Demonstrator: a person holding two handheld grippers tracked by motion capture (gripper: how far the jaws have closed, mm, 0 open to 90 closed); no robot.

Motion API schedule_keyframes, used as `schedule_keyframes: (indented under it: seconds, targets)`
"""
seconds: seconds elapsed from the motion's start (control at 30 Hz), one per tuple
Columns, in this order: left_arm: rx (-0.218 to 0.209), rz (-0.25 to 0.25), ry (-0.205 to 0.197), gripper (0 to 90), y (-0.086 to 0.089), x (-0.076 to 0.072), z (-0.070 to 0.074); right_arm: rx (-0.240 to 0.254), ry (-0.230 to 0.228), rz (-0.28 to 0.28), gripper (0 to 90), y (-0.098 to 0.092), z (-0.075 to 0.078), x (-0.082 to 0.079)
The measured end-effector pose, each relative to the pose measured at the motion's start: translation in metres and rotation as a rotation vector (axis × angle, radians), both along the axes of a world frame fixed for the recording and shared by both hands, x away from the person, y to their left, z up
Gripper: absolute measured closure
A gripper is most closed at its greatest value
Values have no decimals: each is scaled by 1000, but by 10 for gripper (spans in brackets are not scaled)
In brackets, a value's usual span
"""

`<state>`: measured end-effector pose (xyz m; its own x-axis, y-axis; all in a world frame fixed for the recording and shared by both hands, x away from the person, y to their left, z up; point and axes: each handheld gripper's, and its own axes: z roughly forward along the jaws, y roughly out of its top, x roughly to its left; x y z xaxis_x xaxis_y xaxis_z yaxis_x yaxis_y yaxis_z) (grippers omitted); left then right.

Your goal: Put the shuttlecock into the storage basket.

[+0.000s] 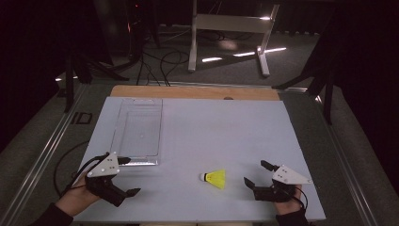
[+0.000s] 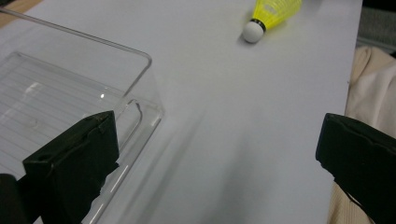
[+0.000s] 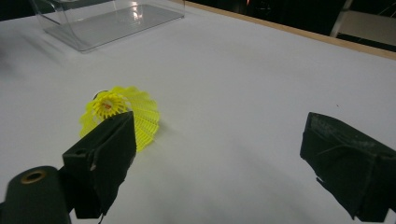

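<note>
A yellow plastic shuttlecock with a white rounded cork tip (image 1: 214, 178) lies on its side on the white counter (image 1: 226, 132), near the front edge, tip pointing left. The right tool (image 1: 256, 175) rests just right of the shuttlecock, jaws spread wide and grasping nothing. The left tool (image 1: 128, 176) sits at the front-left, likewise released, one jaw just beside the near corner of a clear rectangular plastic tray (image 1: 137, 132). Shuttlecock and tray lie well apart.

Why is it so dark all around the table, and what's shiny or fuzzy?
High view: light falls on the white table; the floor behind is dim with bright glints. Left gripper view: the clear tray glares, jaws look blurred. Right gripper view: the yellow shuttlecock is sharp.
</note>
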<state>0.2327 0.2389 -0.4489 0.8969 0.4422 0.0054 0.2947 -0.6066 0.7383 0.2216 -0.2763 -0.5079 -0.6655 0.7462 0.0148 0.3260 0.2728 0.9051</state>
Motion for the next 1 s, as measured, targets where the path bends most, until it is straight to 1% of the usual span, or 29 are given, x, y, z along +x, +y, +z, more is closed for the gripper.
schedule_keyframes:
  seconds: [0.03,0.13,0.17,0.2,0.23,0.3,0.37,0.43,0.5,0.63,0.67,0.7,0.73,0.77,0.8,0.83,0.87,0.9,0.93,1.0]
  targets:
    - [12,-14,9,4,-2,1,1,0,1,0,106,0,0,0]
    - [34,-28,11,4,-5,2,3,-2,1,2,105,0,0,0]
    - [49,-45,19,4,-8,3,4,-1,4,2,106,0,0,0]
    - [49,-45,19,4,-8,3,4,-1,4,2,106,0,0,0]
    - [67,-64,23,4,-11,5,6,-2,5,2,105,0,0,0]
    - [84,-75,34,4,-15,7,7,-3,3,3,105,0,0,0]
    - [92,-84,36,4,-16,8,8,-1,5,4,106,0,0,0]
    - [118,-101,42,4,-21,10,9,-3,9,6,106,1,-1,0]
    - [116,-100,46,4,-23,10,9,-4,11,9,106,1,-1,0]
    - [147,-134,48,4,-28,11,11,-3,11,11,106,1,-1,0]
    - [147,-134,48,4,-28,11,11,-3,11,11,106,1,-1,0]
    - [155,-139,49,4,-30,12,11,-3,12,11,105,1,-1,0]
    - [173,-145,50,4,-32,13,12,-4,13,12,106,1,-1,0]
    - [173,-145,50,4,-32,13,12,-5,14,13,105,1,-1,0]
    - [197,-143,46,3,-35,13,12,-5,14,13,105,1,-1,0]
    - [204,-150,69,3,-38,14,12,-6,17,14,106,1,-1,1]
    - [204,-150,69,3,-38,14,12,-6,17,14,106,1,-1,1]
    - [209,-150,85,3,-39,15,12,-5,18,13,106,1,-1,1]
    - [228,-155,81,3,-42,15,11,-5,17,13,106,1,-1,1]
    - [250,-158,102,3,-45,16,9,-4,16,14,106,1,-1,0]
